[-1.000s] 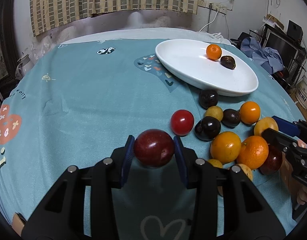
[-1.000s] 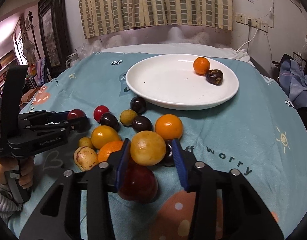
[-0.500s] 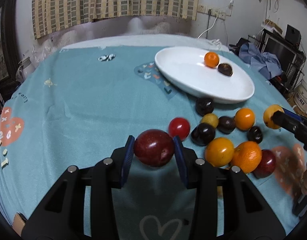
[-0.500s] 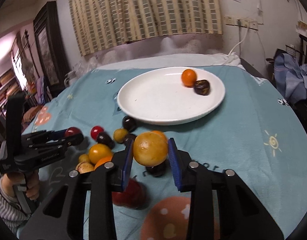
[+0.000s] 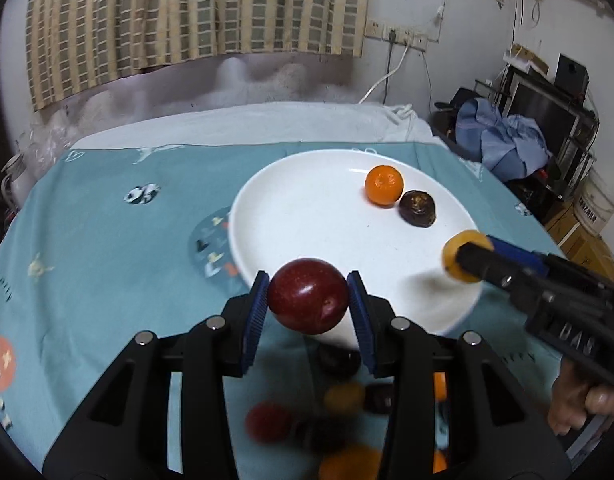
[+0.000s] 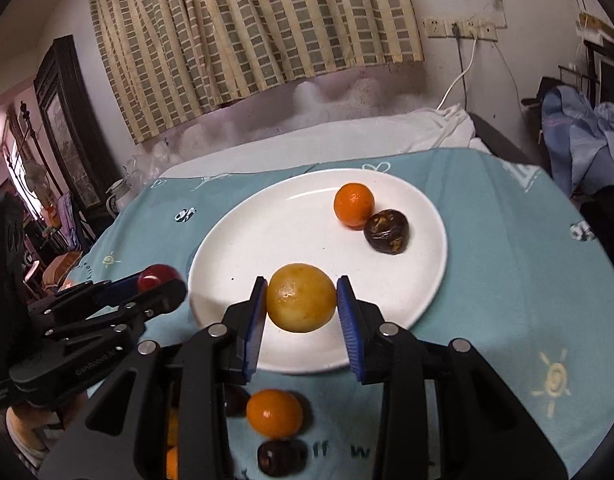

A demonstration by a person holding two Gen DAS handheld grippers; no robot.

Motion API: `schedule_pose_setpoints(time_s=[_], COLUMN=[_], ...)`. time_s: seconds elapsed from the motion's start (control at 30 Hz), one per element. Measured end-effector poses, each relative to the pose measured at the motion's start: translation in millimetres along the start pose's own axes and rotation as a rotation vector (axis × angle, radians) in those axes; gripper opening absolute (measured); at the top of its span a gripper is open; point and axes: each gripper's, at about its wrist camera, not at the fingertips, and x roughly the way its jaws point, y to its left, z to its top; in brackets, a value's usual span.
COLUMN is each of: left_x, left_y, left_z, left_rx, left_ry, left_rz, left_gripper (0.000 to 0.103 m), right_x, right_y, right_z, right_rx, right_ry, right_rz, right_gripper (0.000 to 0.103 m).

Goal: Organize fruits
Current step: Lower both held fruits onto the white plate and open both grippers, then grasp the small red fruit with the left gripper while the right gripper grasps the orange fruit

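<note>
Tongs on both sides are loaded as we look in. The left tongs are clamped on a red plum, both blue pads tight against its sides, and it hangs over the near rim of the white plate. The right tongs carry a yellow fruit above the plate's near half; those jaws have just been easing apart, and we see the fruit between the pads, right at both of them. 2 fruits lie together on the plate's far right side, a small orange touching a wrinkled dark fruit. Below the plate, on the teal cloth, wait a loose orange and a dark plum, with more behind the tongs, too blurred to sort.
</note>
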Motion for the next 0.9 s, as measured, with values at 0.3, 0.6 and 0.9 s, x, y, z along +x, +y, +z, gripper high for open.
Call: schedule_pose_setpoints(time_s=[0.3,0.6,0.9], left_x=[-3.0,-40.9,-32.8], left_y=[24.7,55.6,41.9], left_z=[-12.1,-61.5,-75.2], left_rx=[-0.065,-0.14,-0.063], left_ry=[-0.007,0.01,0.045], left_rz=[-0.003,0.051,0.053], left_gripper=[0.053,0.06,0.06], right_x=[-18.3,-50.9,-49.7], right_y=[-14.9,-6.9,-6.3], right_z=[-1.8,-43.2,-46.9], right_rx=[0.073,0.1,0.088], right_ry=[-0.032,0.001,0.025], right_rz=[0.03,0.036,0.024], right_gripper=[0.066,0.066,0.066])
